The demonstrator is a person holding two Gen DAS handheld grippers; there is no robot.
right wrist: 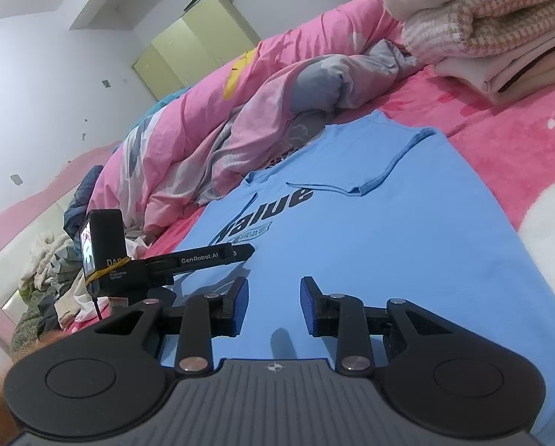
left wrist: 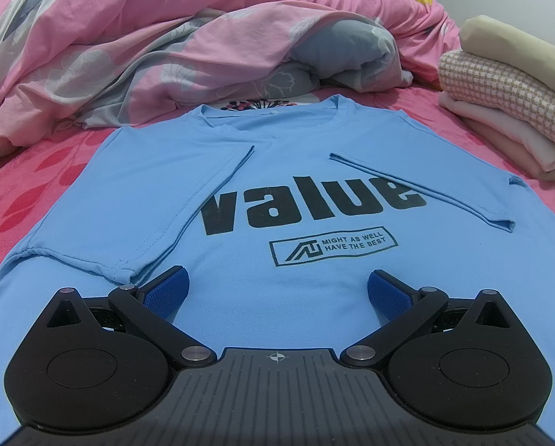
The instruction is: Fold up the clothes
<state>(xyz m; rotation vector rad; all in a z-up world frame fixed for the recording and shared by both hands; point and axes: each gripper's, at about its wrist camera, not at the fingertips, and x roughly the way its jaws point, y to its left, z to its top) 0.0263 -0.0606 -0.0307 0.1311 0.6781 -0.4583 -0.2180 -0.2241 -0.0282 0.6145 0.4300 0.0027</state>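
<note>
Left wrist view: the left gripper [left wrist: 275,290] hovers with jaws spread wide and empty, the blue T-shirt [left wrist: 262,171] lying flat beneath and ahead, sleeves folded inward. The right gripper [right wrist: 273,306] stands parted over its hem, pinching nothing.

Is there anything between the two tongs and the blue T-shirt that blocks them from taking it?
Nothing visible. The left tongs and right tongs are open directly above the blue T-shirt, with only cloth below. The folded pile and quilt lie beyond it.
</note>
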